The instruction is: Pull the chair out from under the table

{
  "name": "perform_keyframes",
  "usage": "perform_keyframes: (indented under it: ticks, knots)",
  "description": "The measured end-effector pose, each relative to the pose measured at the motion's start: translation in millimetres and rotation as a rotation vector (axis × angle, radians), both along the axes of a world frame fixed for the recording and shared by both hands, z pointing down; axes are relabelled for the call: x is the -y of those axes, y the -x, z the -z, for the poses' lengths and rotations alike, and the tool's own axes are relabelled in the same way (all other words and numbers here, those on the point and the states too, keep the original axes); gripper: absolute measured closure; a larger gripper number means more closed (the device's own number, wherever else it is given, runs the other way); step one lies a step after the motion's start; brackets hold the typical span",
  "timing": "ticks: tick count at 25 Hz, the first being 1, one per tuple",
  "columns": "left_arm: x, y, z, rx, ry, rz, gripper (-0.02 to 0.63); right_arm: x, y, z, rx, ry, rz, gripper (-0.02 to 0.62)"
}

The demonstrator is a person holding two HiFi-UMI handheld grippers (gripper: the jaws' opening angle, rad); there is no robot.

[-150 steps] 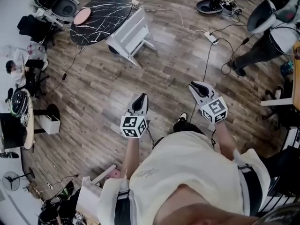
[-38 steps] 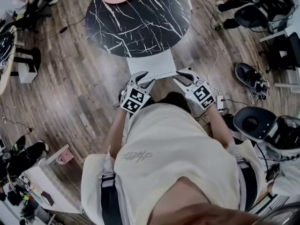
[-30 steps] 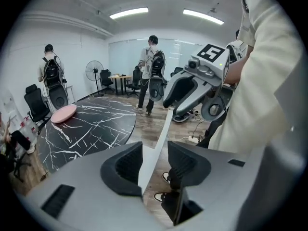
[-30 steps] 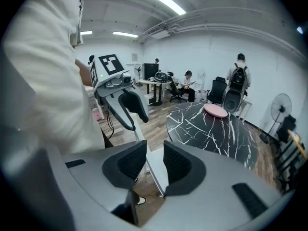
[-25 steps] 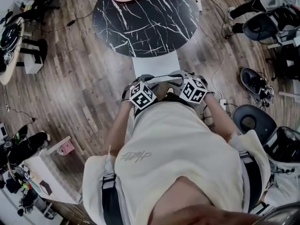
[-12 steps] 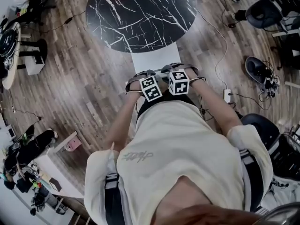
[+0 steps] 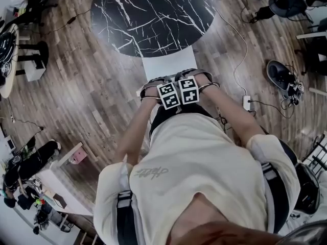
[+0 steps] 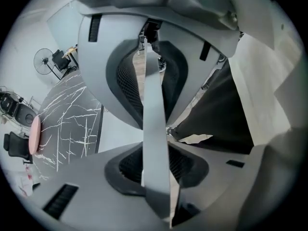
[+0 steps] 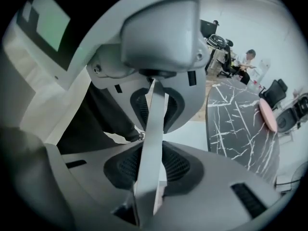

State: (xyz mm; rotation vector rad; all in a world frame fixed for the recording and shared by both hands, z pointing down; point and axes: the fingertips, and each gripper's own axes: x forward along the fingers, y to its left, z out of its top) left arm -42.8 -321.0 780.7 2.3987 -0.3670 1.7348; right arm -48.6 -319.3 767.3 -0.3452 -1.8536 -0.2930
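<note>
left gripper [image 8: 155,129] and right gripper [image 9: 153,138], jaws just closing in, now pinch the back of the chair [image 7: 166,65], its seat nosed under the table [image 7: 153,14] edge: grip made, pull not yet begun.

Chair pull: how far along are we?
Done: the approach; left gripper and right gripper straddle the back rail of the white chair. In hand: the grip; both sets of jaws have just been closing onto that rail. Left: the whole pull; the seat is tucked under the round black marble-look table.
</note>
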Motion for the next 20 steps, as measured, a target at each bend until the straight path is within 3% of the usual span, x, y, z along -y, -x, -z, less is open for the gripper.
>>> perform_keyframes:
  ticks: [2,20]
  knots:
    - [4.2,1.5,-1.3,0.008,-0.012,0.007,0.514,0.4,0.4,-1.9,-0.008,0.024,-0.021,0.502]
    - [3.5,3.9,-4.0,0.008,-0.009,0.030,0.517,-0.2,2.0,-11.4,-0.009,0.007,-0.083,0.511]
